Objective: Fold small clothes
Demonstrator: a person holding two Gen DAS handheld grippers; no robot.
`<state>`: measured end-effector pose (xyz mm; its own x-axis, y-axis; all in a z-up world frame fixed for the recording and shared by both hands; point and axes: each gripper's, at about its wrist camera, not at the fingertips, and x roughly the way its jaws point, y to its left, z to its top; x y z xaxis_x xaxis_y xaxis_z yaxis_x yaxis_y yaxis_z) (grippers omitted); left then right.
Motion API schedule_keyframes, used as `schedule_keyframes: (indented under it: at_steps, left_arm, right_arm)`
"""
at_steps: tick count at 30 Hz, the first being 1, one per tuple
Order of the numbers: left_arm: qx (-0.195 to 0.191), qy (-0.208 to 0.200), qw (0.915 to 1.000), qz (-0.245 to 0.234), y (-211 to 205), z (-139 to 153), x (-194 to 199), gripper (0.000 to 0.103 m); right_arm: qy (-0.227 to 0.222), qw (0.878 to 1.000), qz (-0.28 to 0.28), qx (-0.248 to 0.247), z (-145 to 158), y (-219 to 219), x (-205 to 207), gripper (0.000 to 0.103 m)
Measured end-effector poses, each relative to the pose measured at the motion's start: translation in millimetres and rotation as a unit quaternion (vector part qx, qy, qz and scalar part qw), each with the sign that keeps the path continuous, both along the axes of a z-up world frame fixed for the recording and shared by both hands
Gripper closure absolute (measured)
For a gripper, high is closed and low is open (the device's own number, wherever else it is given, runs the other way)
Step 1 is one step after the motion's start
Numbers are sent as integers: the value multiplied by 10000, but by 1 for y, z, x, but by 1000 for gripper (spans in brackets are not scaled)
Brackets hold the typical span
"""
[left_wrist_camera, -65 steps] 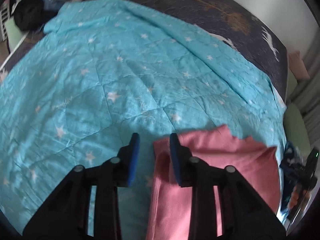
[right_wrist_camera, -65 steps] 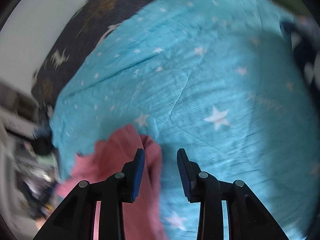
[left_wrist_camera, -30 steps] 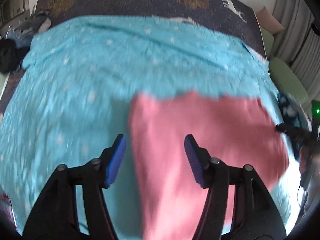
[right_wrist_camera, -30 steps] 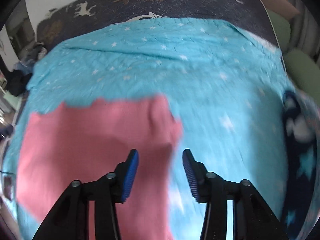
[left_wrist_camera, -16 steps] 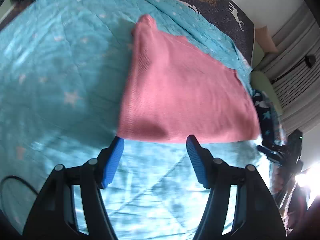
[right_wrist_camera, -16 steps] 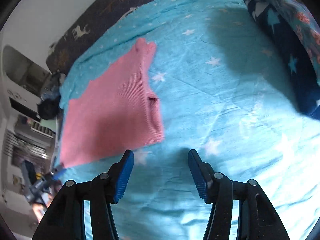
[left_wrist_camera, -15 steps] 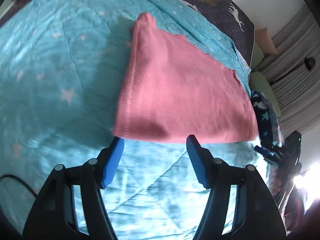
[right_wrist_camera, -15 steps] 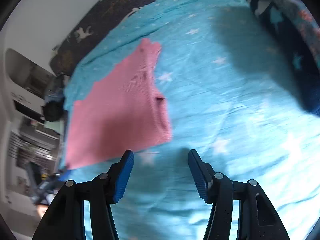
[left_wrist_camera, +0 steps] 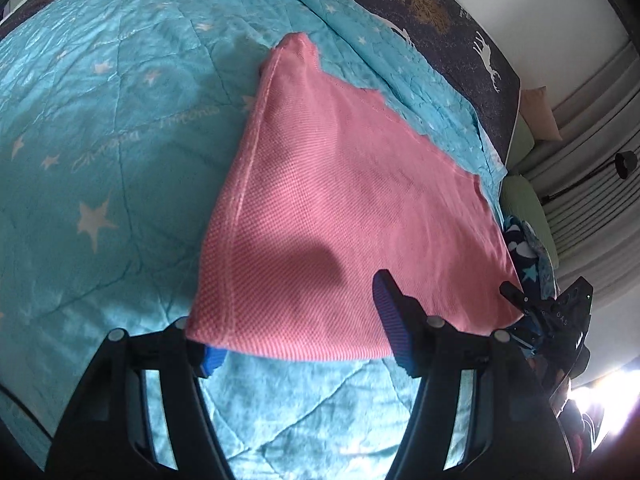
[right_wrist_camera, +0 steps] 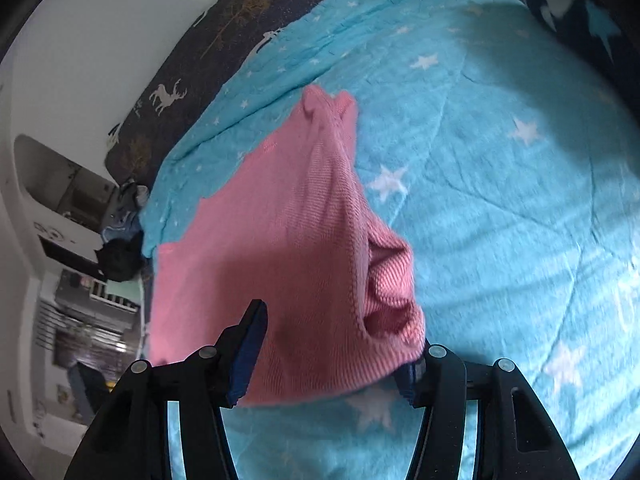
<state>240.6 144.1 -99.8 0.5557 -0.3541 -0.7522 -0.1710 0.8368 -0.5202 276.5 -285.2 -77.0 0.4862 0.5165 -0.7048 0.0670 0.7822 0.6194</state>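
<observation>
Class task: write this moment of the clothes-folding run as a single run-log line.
garment: pink knitted top flat on turquoise star-print quilt | left gripper: open astride near corner | right gripper: closing, near hem between fingers

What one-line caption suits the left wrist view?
Left gripper straddling the near edge of a pink knit garment on a starry turquoise quilt.

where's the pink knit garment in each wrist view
Left wrist: the pink garment fills the centre, its near hem between the left tool's blue pads.
Right wrist: it lies centre-left, its near end between the right tool's closing pads.
Shared landmark: the turquoise star quilt beneath it.
</observation>
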Motion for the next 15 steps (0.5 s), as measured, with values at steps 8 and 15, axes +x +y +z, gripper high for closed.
schedule_keyframes:
  at_steps: [8, 15]
  left_arm:
    - [45, -14, 9997, 220, 9, -1, -1, 97]
    - [347, -466, 9982, 177, -3, 38, -16, 98]
  right_arm:
    - [76, 9995, -92, 297, -7, -7, 2, 97]
    - [-592, 9980, -28, 238, 39, -12, -12, 99]
